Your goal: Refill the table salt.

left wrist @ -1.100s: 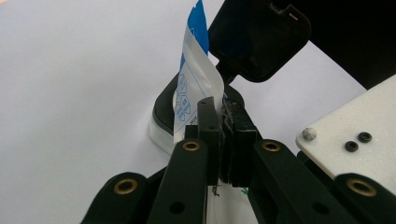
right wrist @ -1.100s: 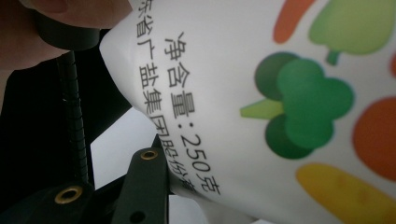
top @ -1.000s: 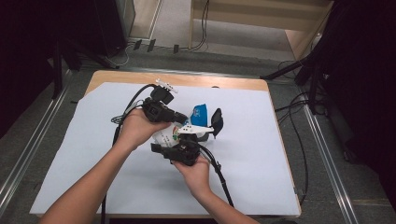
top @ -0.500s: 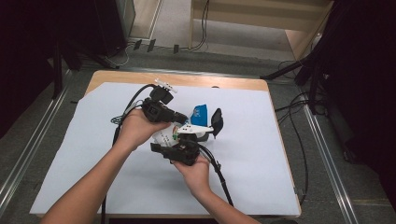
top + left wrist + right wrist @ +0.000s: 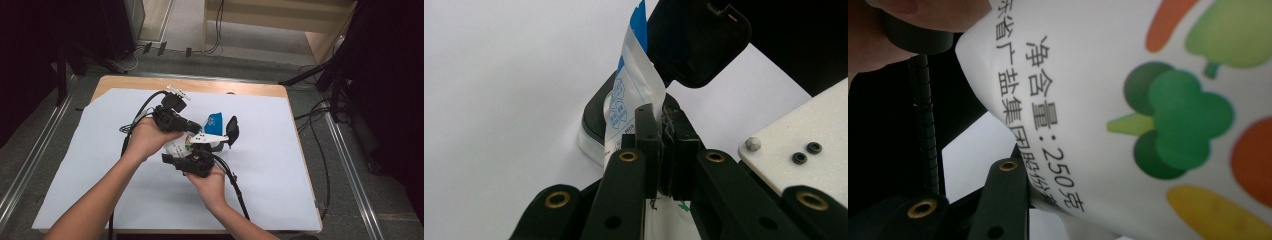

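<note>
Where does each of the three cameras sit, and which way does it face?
High view: above the person's side, facing forward and down on the table; both forearms, left gripper and right gripper show.
Left gripper view: rides on the left gripper, looking along its jaws, shut on the white and blue bag.
Right gripper view: rides on the right gripper, close against the bag's printed vegetables; one jaw shows.
All three share the bag.

Lab/test room, not a home. Wood table (image 5: 240, 88) under a white sheet (image 5: 280, 165), metal floor rails (image 5: 350, 165) both sides, loose cables (image 5: 320, 112) on grey floor, black stands (image 5: 330, 75) & dark drapes around, wood bench (image 5: 280, 20) behind
</note>
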Demonstrator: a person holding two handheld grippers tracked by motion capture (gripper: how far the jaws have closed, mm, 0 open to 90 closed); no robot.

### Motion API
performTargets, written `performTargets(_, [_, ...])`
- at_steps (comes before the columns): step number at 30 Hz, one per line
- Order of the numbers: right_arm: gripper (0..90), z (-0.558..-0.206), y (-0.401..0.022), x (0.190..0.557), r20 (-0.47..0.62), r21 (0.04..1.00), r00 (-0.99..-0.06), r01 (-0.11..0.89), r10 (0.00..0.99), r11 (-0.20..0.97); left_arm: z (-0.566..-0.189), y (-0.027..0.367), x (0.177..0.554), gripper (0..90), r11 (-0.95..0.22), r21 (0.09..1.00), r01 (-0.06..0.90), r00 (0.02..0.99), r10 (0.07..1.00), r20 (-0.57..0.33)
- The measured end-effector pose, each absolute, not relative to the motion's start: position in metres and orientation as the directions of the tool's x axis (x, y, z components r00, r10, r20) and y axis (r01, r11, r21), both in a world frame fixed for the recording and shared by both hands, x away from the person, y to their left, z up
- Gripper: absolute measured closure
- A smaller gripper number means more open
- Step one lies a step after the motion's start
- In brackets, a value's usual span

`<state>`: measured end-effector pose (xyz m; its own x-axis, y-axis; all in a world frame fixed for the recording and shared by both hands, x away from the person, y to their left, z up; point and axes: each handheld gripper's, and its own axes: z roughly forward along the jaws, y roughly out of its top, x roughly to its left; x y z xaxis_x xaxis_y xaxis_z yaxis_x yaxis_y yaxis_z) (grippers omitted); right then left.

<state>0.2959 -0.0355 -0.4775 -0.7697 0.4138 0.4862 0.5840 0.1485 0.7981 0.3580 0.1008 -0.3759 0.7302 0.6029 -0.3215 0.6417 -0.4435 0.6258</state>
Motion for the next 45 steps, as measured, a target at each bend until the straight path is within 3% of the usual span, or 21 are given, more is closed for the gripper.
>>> performTargets(31, [64.4,-0.4763,-0.0344,0.2954,0.454,0.812,-0.788,0.558,0.415,0.170,-0.3754,0.0991,0.3588,87.3,-0.437,0.621,0.651,0.720,0.614,-0.323])
performTargets(45, [66.0,-0.4757,-0.0370,0.2981,0.494,0.798,-0.771,0.586,0.403,0.142,-0.3733,0.0954,0.3601,87.2,-0.443,0.616,0.651,0.720,0.616,-0.319])
